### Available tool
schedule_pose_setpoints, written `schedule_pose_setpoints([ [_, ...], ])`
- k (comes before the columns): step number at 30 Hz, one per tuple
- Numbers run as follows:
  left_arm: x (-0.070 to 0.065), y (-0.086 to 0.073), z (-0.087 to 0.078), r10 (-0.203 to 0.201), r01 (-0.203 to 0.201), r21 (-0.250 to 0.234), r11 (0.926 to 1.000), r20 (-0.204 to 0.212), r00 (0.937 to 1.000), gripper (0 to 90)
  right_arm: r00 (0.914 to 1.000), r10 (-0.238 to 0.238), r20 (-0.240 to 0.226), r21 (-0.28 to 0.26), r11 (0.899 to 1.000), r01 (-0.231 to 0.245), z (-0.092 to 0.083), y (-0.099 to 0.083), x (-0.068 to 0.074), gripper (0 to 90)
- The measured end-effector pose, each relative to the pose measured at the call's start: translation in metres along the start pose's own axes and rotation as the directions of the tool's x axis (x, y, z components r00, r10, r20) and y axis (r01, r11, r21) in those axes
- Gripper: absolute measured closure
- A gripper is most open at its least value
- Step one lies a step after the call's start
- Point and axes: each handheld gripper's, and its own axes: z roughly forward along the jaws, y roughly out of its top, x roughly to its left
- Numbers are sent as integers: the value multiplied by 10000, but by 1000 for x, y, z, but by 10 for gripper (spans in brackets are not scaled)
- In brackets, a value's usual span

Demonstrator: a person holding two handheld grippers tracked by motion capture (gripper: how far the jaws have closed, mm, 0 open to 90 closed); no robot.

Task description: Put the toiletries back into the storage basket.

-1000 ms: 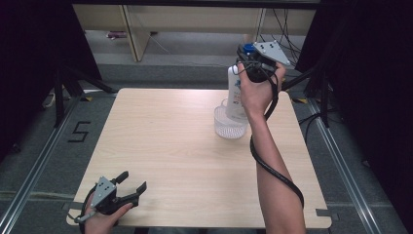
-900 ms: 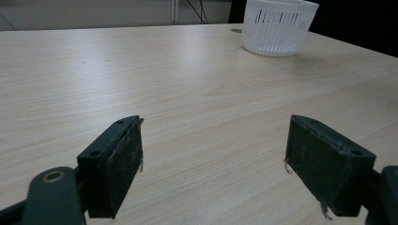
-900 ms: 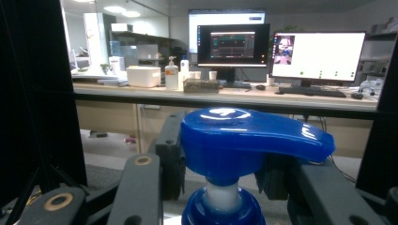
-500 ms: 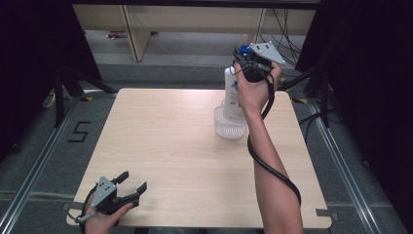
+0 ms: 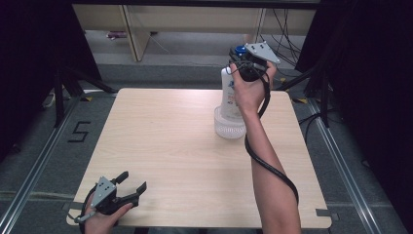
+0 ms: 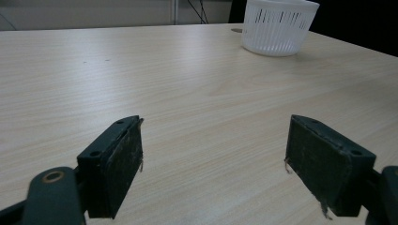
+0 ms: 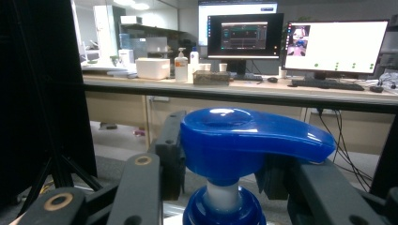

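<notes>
Toward the table's [image 5: 160,146] far right side: one white slotted basket [image 5: 229,127], with a white pump bottle [image 5: 228,95] standing upright in or just above it; which cannot be told. Right gripper [image 5: 242,62]: jaws closed around the bottle's neck beneath its blue pump head [image 7: 248,140]. Near left corner: left gripper [image 5: 132,187], low over bare wood, jaws spread wide, holding nothing, well apart from the basket.

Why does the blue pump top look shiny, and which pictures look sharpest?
In the right gripper view, overhead light leaves a white glare patch on the pump head; the monitors behind are soft. The left gripper view shows its fingers crisply. The high view is dim at its edges.
</notes>
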Motion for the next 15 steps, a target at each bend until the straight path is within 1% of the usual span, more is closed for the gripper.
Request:
schedule_pose_setpoints([
  [8, 0, 0, 0, 6, -6, 11, 10000, 12, 10000, 185, 10000, -26, -90, 127, 9999, 27, 5, -6, 1, 601],
  [12, 0, 0, 0, -3, 3, 4, 10000, 8, 10000, 185, 9999, 128, -78, 164, 9998, -127, 6, -8, 2, 601],
  [14, 0, 0, 0, -5, 5, 17, 10000, 16, 10000, 185, 9999, 54, -140, 154, 9999, -51, 7, -9, 2, 601],
  [15, 0, 0, 0, 4, -4, 14, 10000, 19, 10000, 185, 9999, -59, -121, 133, 9999, 60, 7, -9, 2, 601],
])
